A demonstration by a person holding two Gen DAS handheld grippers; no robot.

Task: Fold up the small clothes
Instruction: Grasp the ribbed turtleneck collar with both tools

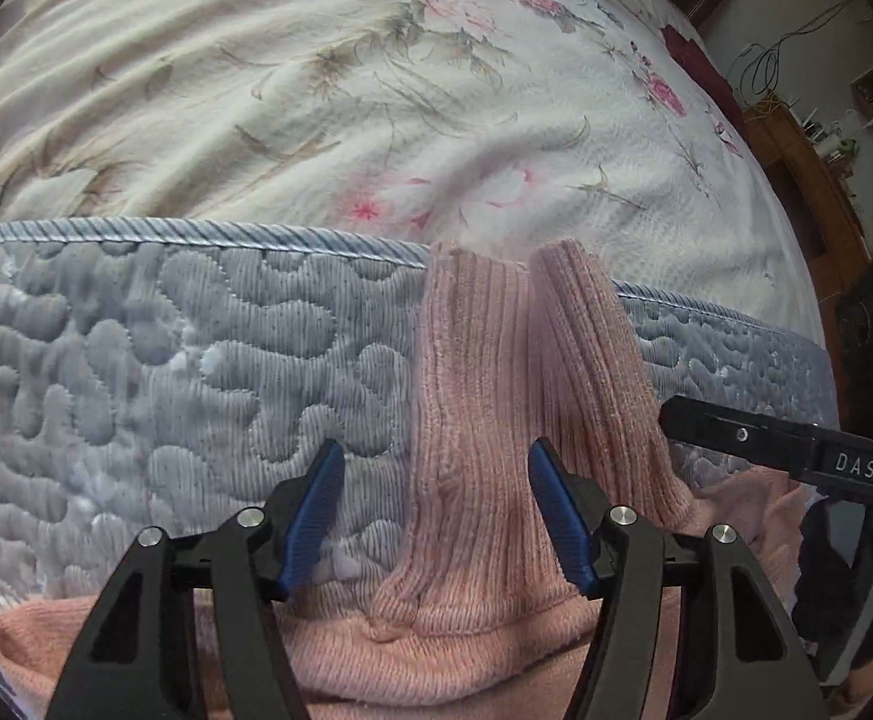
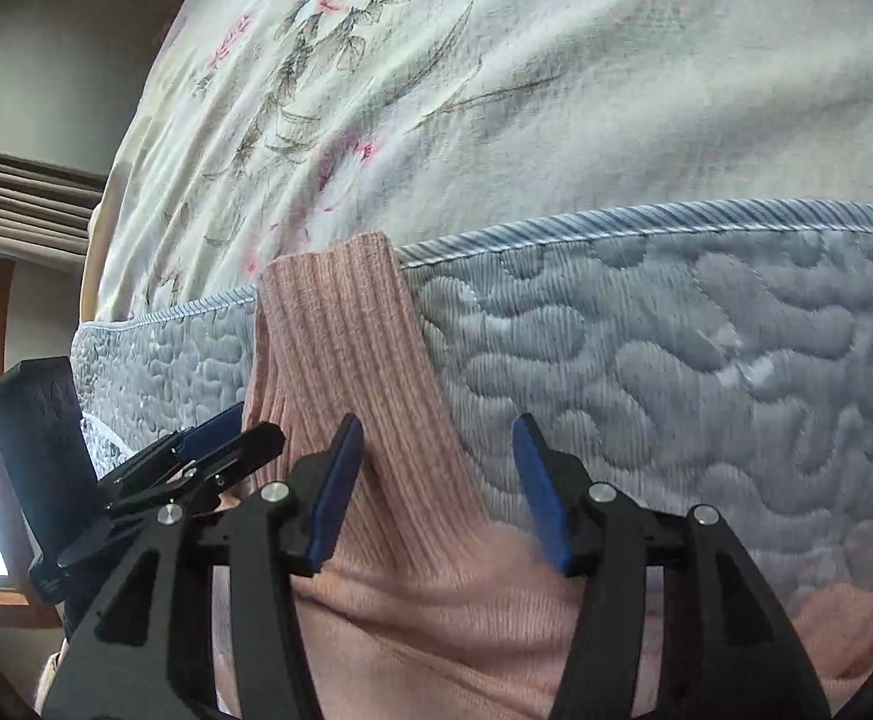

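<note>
Left wrist view: the left tool [image 1: 433, 471] stands wide open, holding nothing, its blue pads [image 1: 556, 516] either side of one ribbed strip of the pink knitted garment [image 1: 472, 396]. The garment lies on the grey quilted mattress [image 1: 166, 360], two strips reaching up to the mattress piping, beyond which lies a floral sheet [image 1: 316, 90]. The right tool [image 1: 796, 456] shows at the garment's right edge.

Right wrist view: the right tool [image 2: 436, 474] is likewise wide and empty, over the garment [image 2: 364, 372] on the mattress [image 2: 706, 372]. The left tool [image 2: 208, 438] sits left of the garment.
</note>
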